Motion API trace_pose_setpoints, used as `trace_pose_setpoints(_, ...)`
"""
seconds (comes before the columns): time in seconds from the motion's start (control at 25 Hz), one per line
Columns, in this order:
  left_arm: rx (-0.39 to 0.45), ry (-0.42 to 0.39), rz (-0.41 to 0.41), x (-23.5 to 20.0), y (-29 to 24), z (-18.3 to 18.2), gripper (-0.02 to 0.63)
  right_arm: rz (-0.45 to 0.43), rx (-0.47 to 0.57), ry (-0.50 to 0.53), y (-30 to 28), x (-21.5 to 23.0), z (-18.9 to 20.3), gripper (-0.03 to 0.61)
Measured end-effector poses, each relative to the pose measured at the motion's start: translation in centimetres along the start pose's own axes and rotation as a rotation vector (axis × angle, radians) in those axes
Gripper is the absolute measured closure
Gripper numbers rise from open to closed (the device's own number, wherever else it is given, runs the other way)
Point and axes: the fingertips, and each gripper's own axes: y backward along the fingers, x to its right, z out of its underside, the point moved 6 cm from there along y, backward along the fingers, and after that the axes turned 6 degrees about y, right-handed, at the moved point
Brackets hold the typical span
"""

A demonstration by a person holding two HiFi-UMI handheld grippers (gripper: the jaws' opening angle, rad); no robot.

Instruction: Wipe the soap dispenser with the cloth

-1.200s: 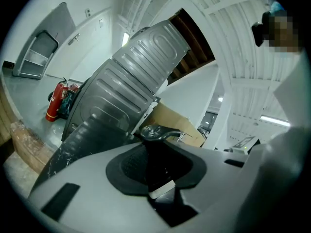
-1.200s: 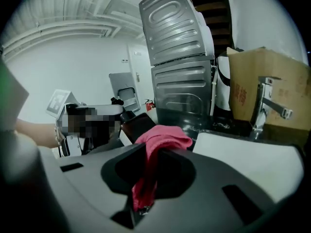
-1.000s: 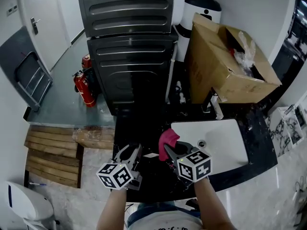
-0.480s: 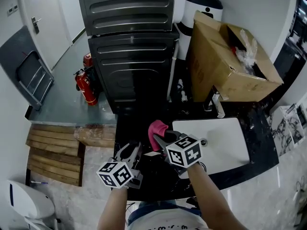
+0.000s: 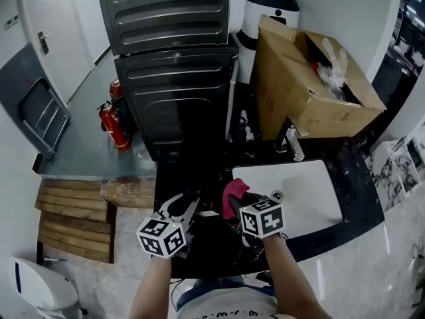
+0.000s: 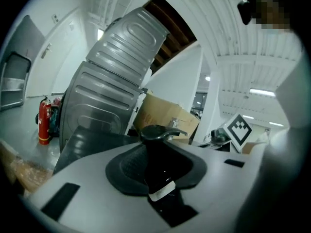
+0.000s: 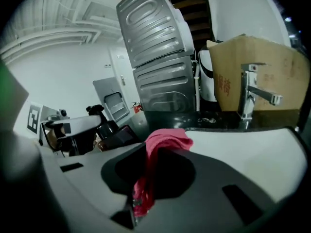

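The left gripper (image 5: 178,210) clamped the black dispenser (image 6: 156,161) above the dark counter (image 5: 355,191). Just beside it, the right gripper (image 5: 239,208) pinched the pink cloth (image 7: 158,147) at the white sink's (image 5: 312,198) edge. Behind stood a faucet (image 5: 291,141), stacked grey machines (image 5: 176,78) and a cardboard box (image 5: 305,92).

The left gripper (image 6: 158,171) has its jaws pressed on a black soap dispenser (image 6: 154,134) whose pump head rises above them, with a ribbed grey appliance (image 6: 104,98), a red fire extinguisher (image 6: 44,121) and a cardboard box (image 6: 163,116) behind.
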Motion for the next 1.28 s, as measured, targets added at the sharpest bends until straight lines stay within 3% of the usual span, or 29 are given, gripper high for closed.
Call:
trace_pose_setpoints(0.28, -0.237, -0.439, 0.145, 3.8, -2.8, 0.1, 0.52, 0.051, 0.097, -0.088, 3.6, 2.0, -0.1, 0.529)
trace_pose_setpoints(0.4, -0.272, -0.504, 0.193, 3.9, -3.0, 0.3, 0.52, 0.046, 0.127, -0.111, 4.4, 2.4, -0.4, 0.529)
trace_pose_setpoints(0.64, -0.331, -0.592, 0.404, 2.5, -3.0, -0.5, 0.516, 0.043, 0.136, -0.111, 5.0, 2.7, -0.3, 0.529)
trace_pose_setpoints(0.72, -0.328, -0.607, 0.37, 1.5, -2.7, -1.2, 0.457, 0.04, 0.133, -0.112, 5.1, 2.8, -0.1, 0.529)
trace_pose_setpoints(0.88, -0.272, -0.581, 0.209, -0.4, -1.7, -2.3, 0.322, 0.05, 0.134, -0.119, 5.4, 3.1, 0.1, 0.529)
trace_pose_setpoints(1.08, -0.178, -0.459, 0.045, -0.7, 0.8, -1.2, 0.322, 0.04, 0.153, -0.133, 5.5, 3.4, -0.3, 0.529)
trace_pose_setpoints(1.28, -0.053, -0.366, -0.038, 2.2, 0.4, 0.7, 0.322, 0.019, 0.17, -0.143, 5.1, 3.0, -0.6, 0.529)
